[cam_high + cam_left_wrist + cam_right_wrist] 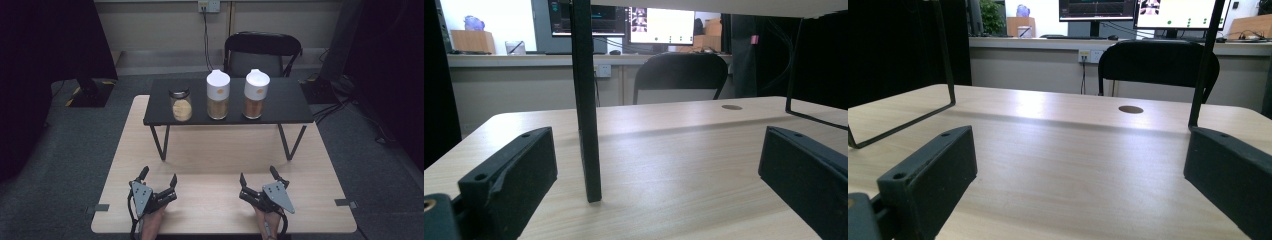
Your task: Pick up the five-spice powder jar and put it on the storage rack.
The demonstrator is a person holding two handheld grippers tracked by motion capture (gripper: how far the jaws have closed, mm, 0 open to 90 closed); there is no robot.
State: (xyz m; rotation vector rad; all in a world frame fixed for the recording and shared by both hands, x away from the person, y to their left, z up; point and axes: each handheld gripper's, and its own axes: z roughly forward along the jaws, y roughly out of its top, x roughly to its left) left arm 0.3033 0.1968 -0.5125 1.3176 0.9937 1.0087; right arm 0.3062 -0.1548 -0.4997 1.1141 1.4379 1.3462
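Left tool point(159, 182) and right tool point(258, 178) rest on the near counter point(210, 165), jaws spread, empty. Three jars sit far off on the black shelf point(280, 107); nearest the left tool, the small jar point(181, 104): likely glass, rigid, slippery, breakable. Grip mid-body, below the lid.

Forearms chopped off at the bottom edge behind each gripper. Chair point(262, 55) beyond them half hidden behind the black shelf point(280, 107). Jar point(181, 104) labels way too small to read. Monitors point(1143, 11) ahead cropped at top.
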